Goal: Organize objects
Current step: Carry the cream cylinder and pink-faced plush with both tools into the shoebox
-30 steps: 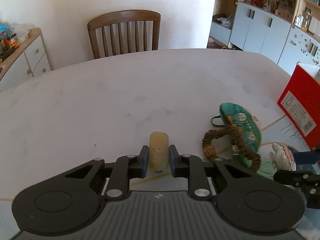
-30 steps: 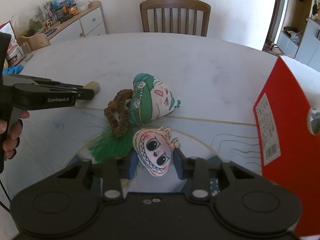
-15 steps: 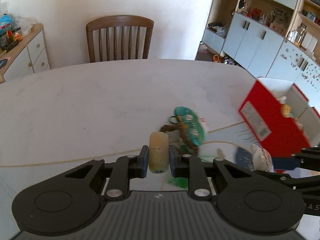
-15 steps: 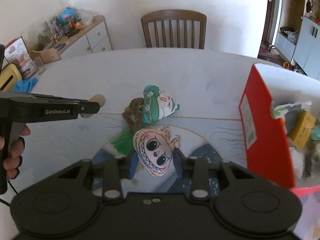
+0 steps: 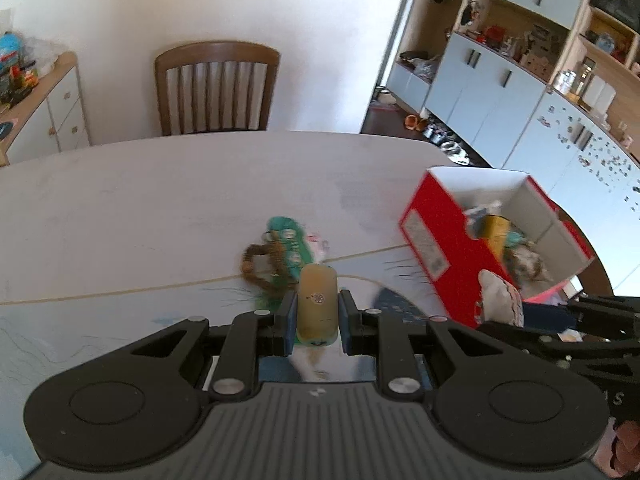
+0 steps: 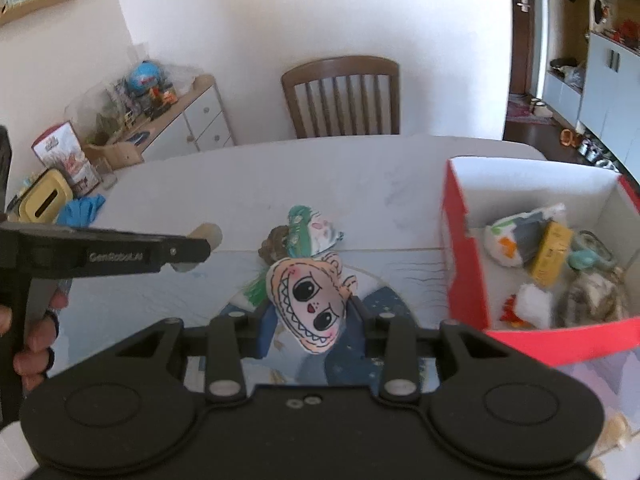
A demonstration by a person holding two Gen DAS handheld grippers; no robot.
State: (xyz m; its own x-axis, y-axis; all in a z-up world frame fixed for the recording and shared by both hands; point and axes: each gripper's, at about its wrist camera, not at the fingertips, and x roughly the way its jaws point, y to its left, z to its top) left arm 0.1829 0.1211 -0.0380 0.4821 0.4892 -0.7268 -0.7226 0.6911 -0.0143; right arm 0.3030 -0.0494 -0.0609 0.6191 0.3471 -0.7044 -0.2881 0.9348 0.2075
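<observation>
My left gripper is shut on a tan cylinder and holds it above the table. My right gripper is shut on a small face-print pillow, also lifted. The left gripper also shows in the right wrist view, with the cylinder's end. An open red box with several items inside stands at the right; it also shows in the left wrist view. A green pouch with a brown braided ring lies on the table ahead.
A wooden chair stands at the far side of the white table. A sideboard with clutter is at the left. A yellow box and blue cloth lie at the table's left edge. Cabinets stand at the right.
Both grippers have risen with their objects, so the table items look smaller. The red box's open inside has come into view at the right. The pillow has tilted in the right gripper.
</observation>
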